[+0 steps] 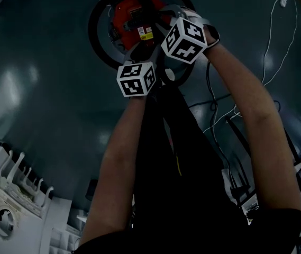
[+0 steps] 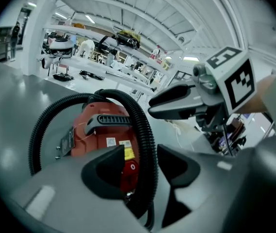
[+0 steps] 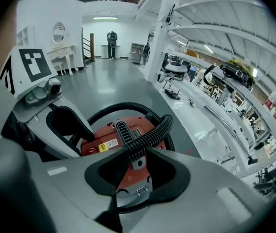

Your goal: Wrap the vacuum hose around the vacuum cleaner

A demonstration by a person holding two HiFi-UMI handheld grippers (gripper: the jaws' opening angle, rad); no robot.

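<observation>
A red vacuum cleaner stands on the floor, and its black ribbed hose loops round the body. Both grippers hang just above it, side by side. My right gripper is shut on the hose over the red top, with the ribs pinched between its pads. The hose also runs down between the jaws of my left gripper. A strip of red shows between the hose and the left pad, so the hose is not pinched there. The vacuum's grey handle faces this camera.
A thin white cable trails over the dark floor at the right. White furniture stands at the lower left, and a black metal frame at the right. Long white shelves line one side. A person stands far off.
</observation>
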